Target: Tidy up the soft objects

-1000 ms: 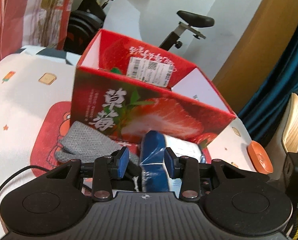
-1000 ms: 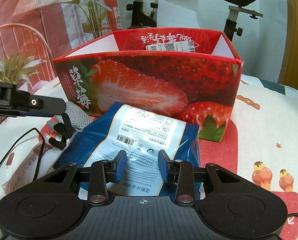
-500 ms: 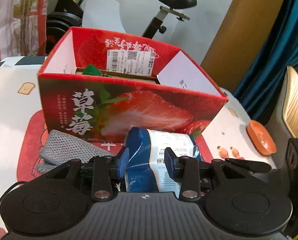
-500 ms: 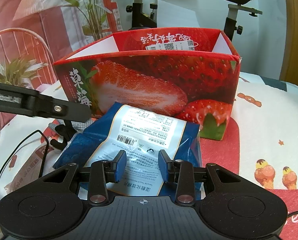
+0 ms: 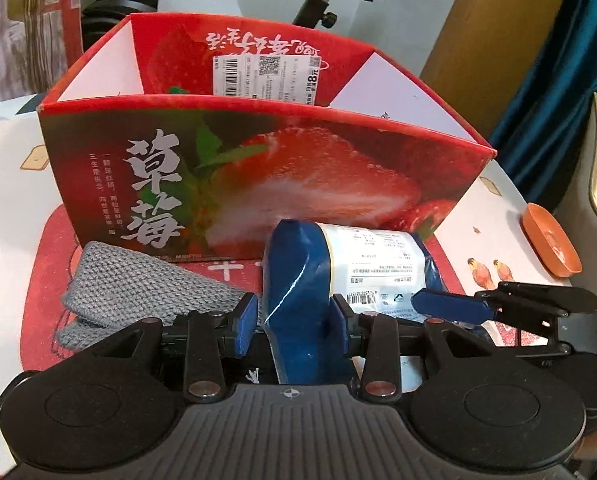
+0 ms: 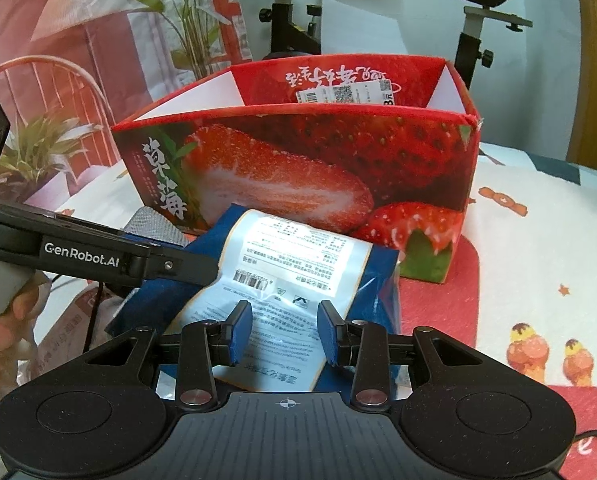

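Observation:
A soft blue packet [image 5: 374, 256] [image 6: 298, 252] with a white label lies in front of the red strawberry box [image 5: 298, 168] [image 6: 298, 152], its far end against the box. My right gripper [image 6: 284, 332] sits on top of it, pads pinched into the label film, which gathers between them. Its blue pad [image 5: 450, 306] shows side-on in the left wrist view. My left gripper [image 5: 292, 328] is open around the packet's raised left edge, with a small gap at its left pad. A grey knitted cloth [image 5: 138, 292] [image 6: 154, 224] lies left of the packet.
The box is open-topped with something green [image 5: 174, 90] inside. An orange dish [image 5: 550, 244] sits at the table's right edge. A flat pink wrapper [image 6: 70, 320] and a cable lie at the left, by a hand [image 6: 2, 320]. An exercise bike stands behind.
My left gripper has come in from the left and lower, rolling level, so its finger now reaches the packet's left edge. The right gripper and the packet have stayed put.

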### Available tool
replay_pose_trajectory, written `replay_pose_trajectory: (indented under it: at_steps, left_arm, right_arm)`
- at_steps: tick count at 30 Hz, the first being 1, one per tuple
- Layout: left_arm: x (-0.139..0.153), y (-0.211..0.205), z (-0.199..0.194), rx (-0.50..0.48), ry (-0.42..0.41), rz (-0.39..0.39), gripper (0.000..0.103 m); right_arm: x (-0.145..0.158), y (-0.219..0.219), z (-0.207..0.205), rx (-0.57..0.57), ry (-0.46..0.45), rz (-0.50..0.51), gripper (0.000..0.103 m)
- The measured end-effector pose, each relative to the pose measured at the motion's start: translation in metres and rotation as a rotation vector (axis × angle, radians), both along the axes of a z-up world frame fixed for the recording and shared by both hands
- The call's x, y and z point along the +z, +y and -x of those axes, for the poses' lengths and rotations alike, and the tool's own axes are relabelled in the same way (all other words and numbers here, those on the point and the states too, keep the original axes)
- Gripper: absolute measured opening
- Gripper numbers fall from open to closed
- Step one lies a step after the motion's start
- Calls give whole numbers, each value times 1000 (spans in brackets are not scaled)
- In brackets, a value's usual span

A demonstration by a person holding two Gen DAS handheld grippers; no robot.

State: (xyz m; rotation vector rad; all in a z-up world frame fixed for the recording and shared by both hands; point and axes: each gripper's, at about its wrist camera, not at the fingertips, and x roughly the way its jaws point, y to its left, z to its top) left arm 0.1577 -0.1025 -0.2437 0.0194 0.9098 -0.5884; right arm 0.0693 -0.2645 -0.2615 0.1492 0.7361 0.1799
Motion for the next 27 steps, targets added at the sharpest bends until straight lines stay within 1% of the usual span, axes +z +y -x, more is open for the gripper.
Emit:
replay_pose_trajectory:
  at_steps: [3,8,10,12,18,21,27]
  left_arm:
    - [-3,2,-1,5,5,16,40]
    - [-6,2,0,7,-1,16,40]
    - [-7,3,-1,12,1,23,40]
    - [-8,4,-1,20,6,36,41]
    - [-10,7,-1,23,10,50,42]
    - [-12,8,-1,24,13,58,42]
    - [-15,9,1,27,8,68,42]
  right_arm:
    - [3,-8,1,-31,-9,7,36]
    - [2,-23,-2,-65,-5,-9,36]
    - [3,-22,-4,-70,-7,0,36]
    - [3,-21,-4,-66,-9,7,38]
    - [5,-21,-5,-73,-8,9,39]
    - [6,-23,-5,-92,-15,20,44]
    - [-9,-29,-9,-116,41,-18,44]
